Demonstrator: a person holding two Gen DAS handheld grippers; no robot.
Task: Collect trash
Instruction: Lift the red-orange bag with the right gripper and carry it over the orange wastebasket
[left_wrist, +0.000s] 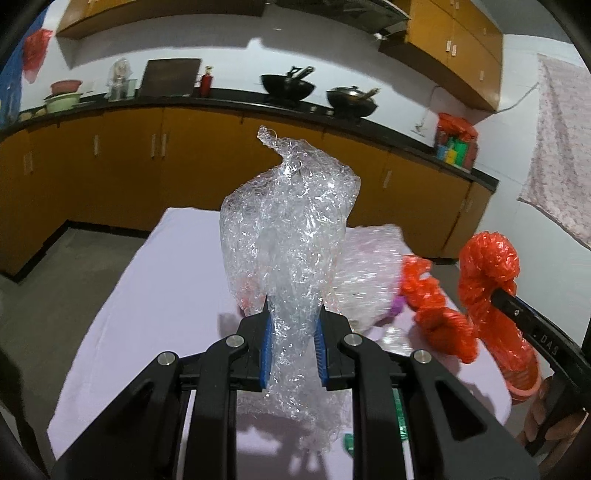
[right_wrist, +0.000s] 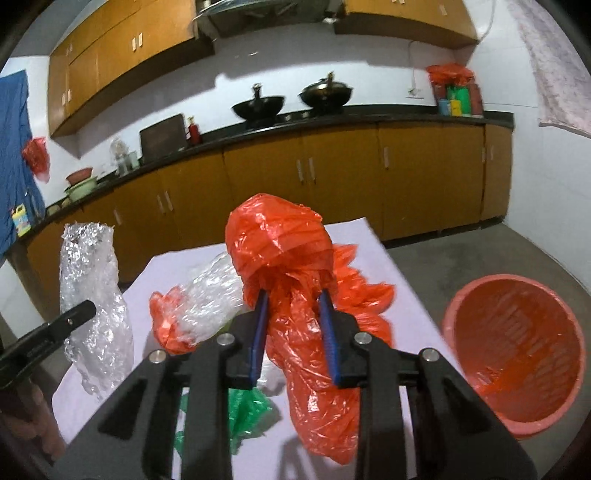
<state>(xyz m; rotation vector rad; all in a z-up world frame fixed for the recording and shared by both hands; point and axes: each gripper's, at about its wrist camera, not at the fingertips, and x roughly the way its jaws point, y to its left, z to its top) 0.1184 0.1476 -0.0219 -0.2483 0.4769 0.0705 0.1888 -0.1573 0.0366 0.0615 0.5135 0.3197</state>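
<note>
My left gripper (left_wrist: 293, 314) is shut on a crumpled clear plastic bag (left_wrist: 291, 229) and holds it upright above the white table (left_wrist: 147, 314). The bag also shows at the left of the right wrist view (right_wrist: 92, 295). My right gripper (right_wrist: 291, 299) is shut on a crumpled orange plastic bag (right_wrist: 280, 240), lifted above the table; it also shows in the left wrist view (left_wrist: 487, 266). More orange plastic (right_wrist: 365, 295), clear plastic (right_wrist: 207, 295) and green plastic (right_wrist: 243, 410) lie on the table. A pink bin (right_wrist: 517, 350) stands on the floor right of the table.
Yellow kitchen cabinets (right_wrist: 332, 173) with a black counter run along the back wall, with two woks (right_wrist: 325, 92) on the stove. Grey floor (right_wrist: 461, 251) lies between table and cabinets. A cloth (left_wrist: 561, 147) hangs at the right.
</note>
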